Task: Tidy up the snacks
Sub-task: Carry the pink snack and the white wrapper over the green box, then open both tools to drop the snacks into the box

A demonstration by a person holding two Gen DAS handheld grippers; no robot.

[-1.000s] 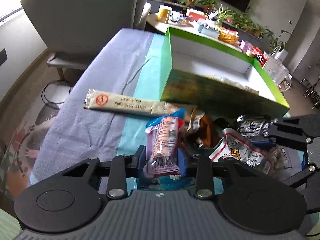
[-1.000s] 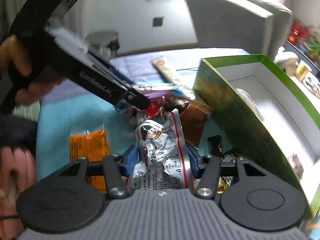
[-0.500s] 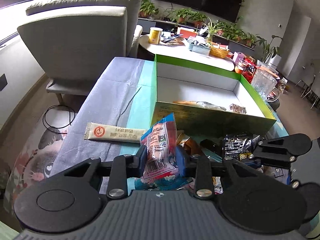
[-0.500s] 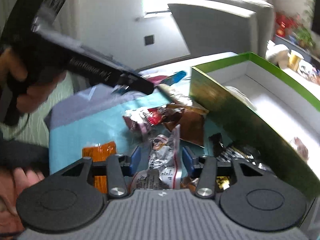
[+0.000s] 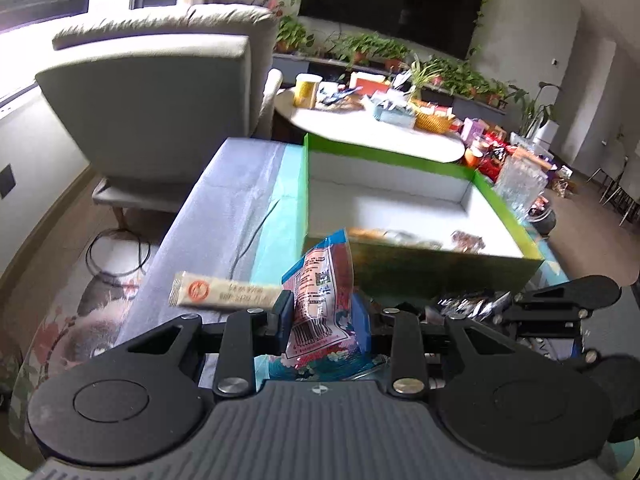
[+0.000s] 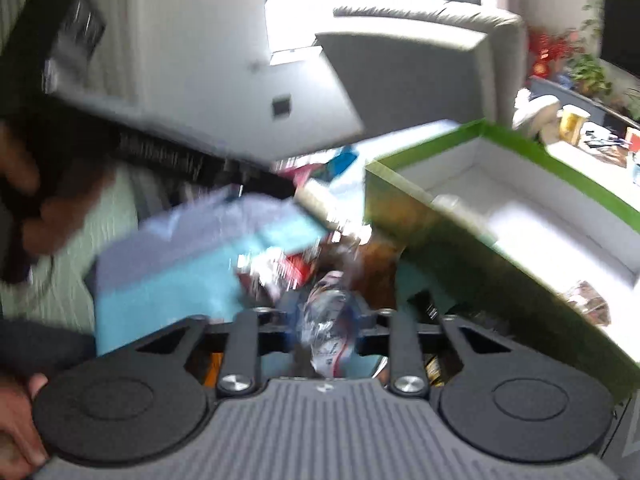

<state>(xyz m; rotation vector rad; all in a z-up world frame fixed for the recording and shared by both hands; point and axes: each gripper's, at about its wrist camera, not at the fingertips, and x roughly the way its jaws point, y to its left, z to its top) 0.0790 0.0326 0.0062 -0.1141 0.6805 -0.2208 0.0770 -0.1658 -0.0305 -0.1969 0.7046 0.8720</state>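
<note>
My left gripper is shut on a pink and blue snack packet, held upright above the table just in front of the green box. The box is white inside and holds a few snacks. A long cream bar packet lies on the cloth to the left. In the blurred right wrist view my right gripper is shut on a crumpled white and silver snack bag, over a heap of loose snacks beside the box. The other gripper's black body crosses that view's upper left.
A grey armchair stands beyond the table's far left end. Behind the box is a round white table crowded with items. A black cable lies on the floor to the left. A person's hand shows at the lower left.
The left gripper rose with its packet and the box's inside came into view. The right gripper's blue pads closed in on the white and silver bag, which crumpled narrow between them.
</note>
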